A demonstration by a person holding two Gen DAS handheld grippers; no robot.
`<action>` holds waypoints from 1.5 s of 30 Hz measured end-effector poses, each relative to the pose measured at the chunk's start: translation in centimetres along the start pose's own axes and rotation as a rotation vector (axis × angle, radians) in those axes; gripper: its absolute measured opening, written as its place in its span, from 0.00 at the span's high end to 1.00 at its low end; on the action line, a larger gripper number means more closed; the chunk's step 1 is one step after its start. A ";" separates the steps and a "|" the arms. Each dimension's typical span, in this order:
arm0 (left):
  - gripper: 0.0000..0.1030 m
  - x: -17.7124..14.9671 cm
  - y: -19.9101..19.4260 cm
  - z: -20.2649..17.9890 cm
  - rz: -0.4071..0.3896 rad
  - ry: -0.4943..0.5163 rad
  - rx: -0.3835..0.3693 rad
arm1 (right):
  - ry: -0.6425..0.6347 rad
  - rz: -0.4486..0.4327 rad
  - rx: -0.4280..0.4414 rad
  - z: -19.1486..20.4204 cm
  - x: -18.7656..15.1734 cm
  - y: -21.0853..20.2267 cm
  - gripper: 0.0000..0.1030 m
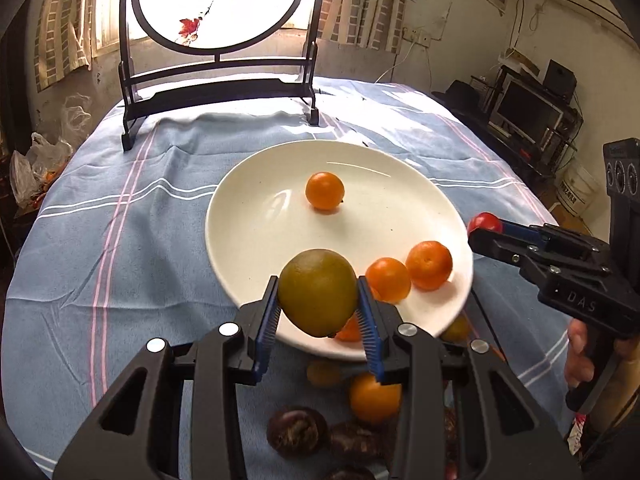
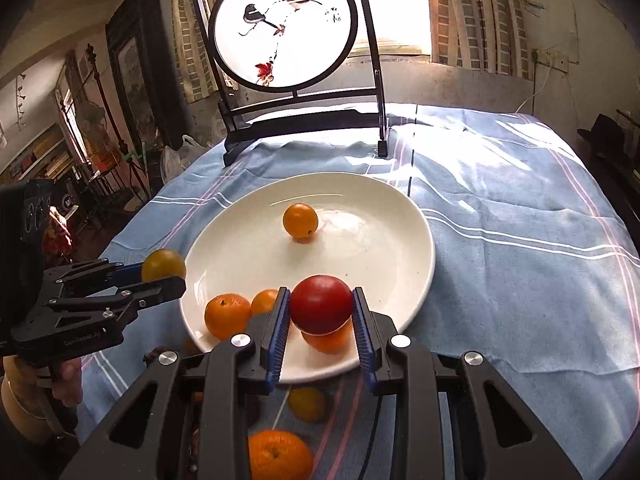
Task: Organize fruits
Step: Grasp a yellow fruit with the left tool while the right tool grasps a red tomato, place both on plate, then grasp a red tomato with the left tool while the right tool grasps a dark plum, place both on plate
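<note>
- Green-yellow fruit: pinched at its sides between the blue ribbed pads of the left gripper, carried clear of the cloth over the near rim of the plate; the hold across its widest part appears chosen to keep the round body from rolling out.
- Red fruit: clamped the same way by the right gripper, jaws drawn in tight against it, poised above the plate's near edge; seemingly bound for the plate like the rest.
- White plate: the collecting place, set mid-table; one small orange sits toward its far side and two oranges lie together near the closer rim, with another partly hidden behind the held fruit.
- Loose fruit on the cloth, near side of the plate: an orange, a smaller yellow fruit, and dark brown round items of uncertain kind; not yet gathered, so the sorting looks partway done.
- Blue striped tablecloth: wrinkled, covering the table.
- Round painted screen in a black stand: upright at the table's far edge, well apart from the plate.
- Hand: grips the handle of the right gripper, seen from the left wrist view.
</note>
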State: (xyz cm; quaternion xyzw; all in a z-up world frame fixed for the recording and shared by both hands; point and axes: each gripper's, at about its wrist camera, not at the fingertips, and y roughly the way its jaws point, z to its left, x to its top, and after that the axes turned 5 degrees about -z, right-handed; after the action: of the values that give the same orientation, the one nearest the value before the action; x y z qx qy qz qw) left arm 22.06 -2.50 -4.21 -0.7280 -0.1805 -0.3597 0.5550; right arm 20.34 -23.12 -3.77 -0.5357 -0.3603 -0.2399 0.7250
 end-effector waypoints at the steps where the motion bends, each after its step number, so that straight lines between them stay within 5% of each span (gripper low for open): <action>1: 0.65 0.3 0.8 0.1 0.012 -0.001 0.011 | -0.006 0.007 -0.004 0.3 0.2 0.9 0.70; 4: 0.64 1.2 2.6 0.5 0.038 -0.015 0.025 | -0.027 0.013 -0.014 0.7 0.9 2.9 0.69; 6: 0.62 1.5 2.8 1.2 0.037 -0.048 0.017 | -0.027 -0.002 -0.015 0.8 1.2 3.2 0.54; 10: 0.32 1.3 -0.2 1.5 -0.062 -0.056 0.039 | -0.036 -0.045 -0.015 1.3 0.9 1.2 0.53; 15: 0.32 -1.5 -4.5 0.7 -0.089 0.012 0.040 | -0.065 -0.051 -0.018 1.9 -1.6 -2.6 0.53; 23: 0.32 -11.1 -10.0 -3.1 -0.058 0.204 0.023 | -0.066 -0.070 0.002 1.5 -8.0 -9.0 0.53; 28: 0.61 -15.4 -9.9 -5.2 -0.004 0.260 -0.005 | -0.034 -0.075 0.005 1.0 -10.6 -11.2 0.53; 45: 0.64 -16.0 -7.2 -6.5 -0.006 0.236 -0.035 | 0.014 -0.033 0.044 0.6 -13.1 -11.7 0.53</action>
State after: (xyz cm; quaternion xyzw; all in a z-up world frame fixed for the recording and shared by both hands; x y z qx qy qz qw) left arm 4.40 -4.09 -10.15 -0.6896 -0.1096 -0.4478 0.5584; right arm 3.39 -26.67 -6.74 -0.5119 -0.3694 -0.2477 0.7349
